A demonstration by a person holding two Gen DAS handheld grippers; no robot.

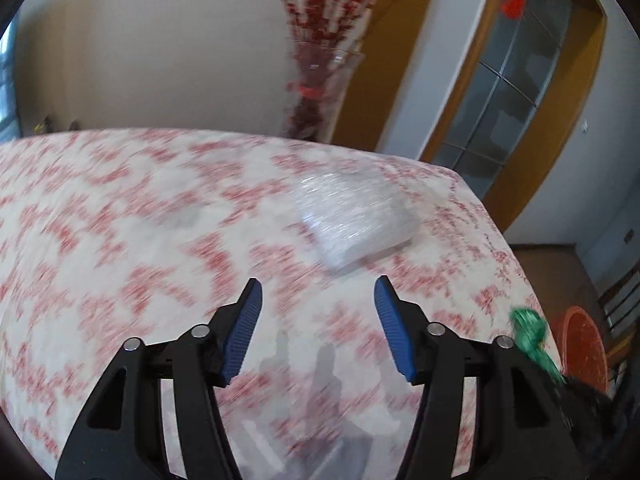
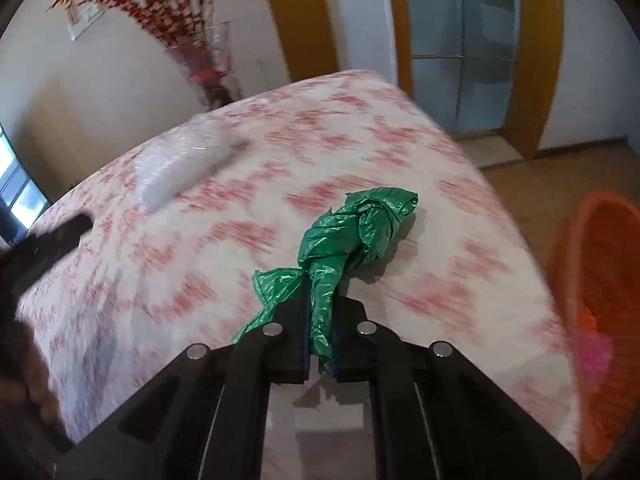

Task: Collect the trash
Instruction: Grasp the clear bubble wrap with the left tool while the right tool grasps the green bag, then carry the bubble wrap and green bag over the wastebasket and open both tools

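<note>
No writing or brand can be read anywhere; both views are blurred.

The right tongs point(image 2: 320, 316) point steeply down over the surface point(image 2: 160, 280), which wears a white cloth with a red pattern. Their jaws are pressed together on one twisted end of a crumpled green plastic bag point(image 2: 356, 236); the rest of the bag trails forward from the tips, toward the far right part of the surface, with its shadow beneath it.

The left tongs point(image 1: 318, 296) also tilt downward, with their blue pads point(image 1: 244, 332) standing well apart and nothing between them. Just beyond them, toward the far right, a clear plastic wrapper point(image 1: 356, 216) lies on the cloth. From the left wrist view the green bag shows at the right edge, near the surface's right border.

An orange basket point(image 2: 600, 264) stands on the floor to the right of the surface, with something pink inside. Far off, a glass vase point(image 2: 208, 64) of red branches stands against the wall, beside a wood-framed glass door point(image 2: 460, 40).
</note>
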